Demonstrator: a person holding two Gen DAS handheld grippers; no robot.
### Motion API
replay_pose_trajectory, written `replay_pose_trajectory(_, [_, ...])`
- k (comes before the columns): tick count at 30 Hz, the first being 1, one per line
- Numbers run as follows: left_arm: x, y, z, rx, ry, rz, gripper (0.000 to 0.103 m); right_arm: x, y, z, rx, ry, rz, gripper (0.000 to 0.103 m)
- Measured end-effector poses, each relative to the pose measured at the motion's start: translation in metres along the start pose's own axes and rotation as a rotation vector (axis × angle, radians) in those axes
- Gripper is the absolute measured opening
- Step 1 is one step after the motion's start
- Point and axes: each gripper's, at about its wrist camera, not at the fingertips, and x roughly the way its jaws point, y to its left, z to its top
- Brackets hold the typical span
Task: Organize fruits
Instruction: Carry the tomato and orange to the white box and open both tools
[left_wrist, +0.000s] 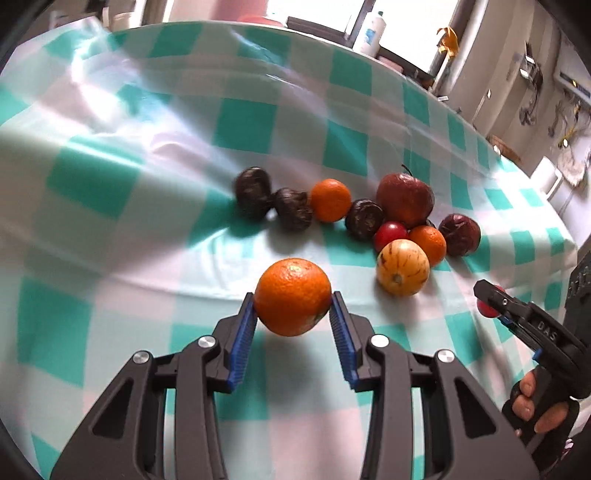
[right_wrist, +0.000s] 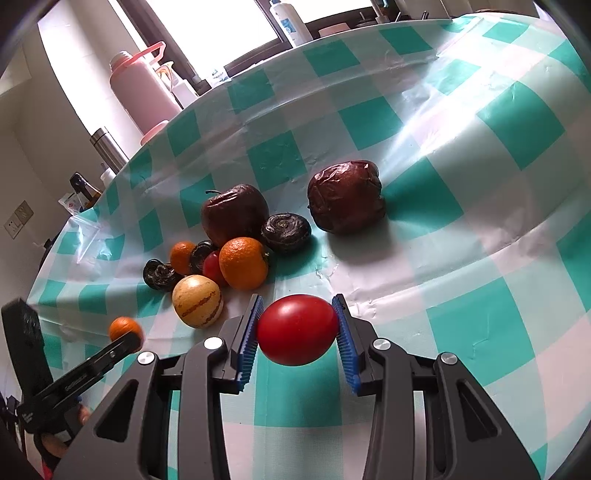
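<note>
My left gripper (left_wrist: 293, 298) is shut on an orange (left_wrist: 291, 284), its blue pads pressing both sides; the orange hangs just above the teal-checked tablecloth (left_wrist: 147, 206). In the right wrist view that same orange (right_wrist: 123, 326) shows at the far left. My right gripper (right_wrist: 298, 301) is shut on a red tomato (right_wrist: 297, 330). Beyond both lies a cluster of fruit: a wrinkled red apple (left_wrist: 404, 199), a striped yellow fruit (left_wrist: 402, 267), two small oranges (left_wrist: 330, 199), another tomato (left_wrist: 389, 234) and several dark wrinkled fruits (left_wrist: 253, 190). A large dark red wrinkled fruit (right_wrist: 345, 201) sits apart from them.
A white bottle (left_wrist: 371, 31) stands beyond the table's far edge. A pink flask (right_wrist: 142, 90), a steel flask (right_wrist: 109, 147) and small bottles stand past the table's left edge in the right wrist view. A person's hand (left_wrist: 532, 406) grips the right tool's handle.
</note>
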Motion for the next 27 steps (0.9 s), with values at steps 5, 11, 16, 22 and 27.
replay_pose_trajectory(5, [-0.010,0.003,-0.003,-0.008,-0.051,0.037,0.040,-0.002,0.000,0.000,-0.005,-0.007,0.026,0.039])
replay_pose_trajectory(11, [-0.008,0.003,-0.003,-0.011,-0.046,0.042,0.040,-0.004,0.002,-0.001,-0.017,-0.003,0.047,0.039])
replay_pose_trajectory(16, [-0.013,-0.001,-0.007,0.007,-0.064,0.053,0.040,-0.013,0.007,-0.015,0.017,0.037,0.065,0.039])
replay_pose_trajectory(22, [-0.029,-0.014,-0.024,0.064,-0.076,0.035,0.040,-0.035,0.040,-0.050,-0.073,0.088,0.060,0.039])
replay_pose_trajectory(27, [-0.048,-0.025,-0.040,0.102,-0.085,0.021,0.040,-0.050,0.059,-0.073,-0.156,0.107,0.043,0.039])
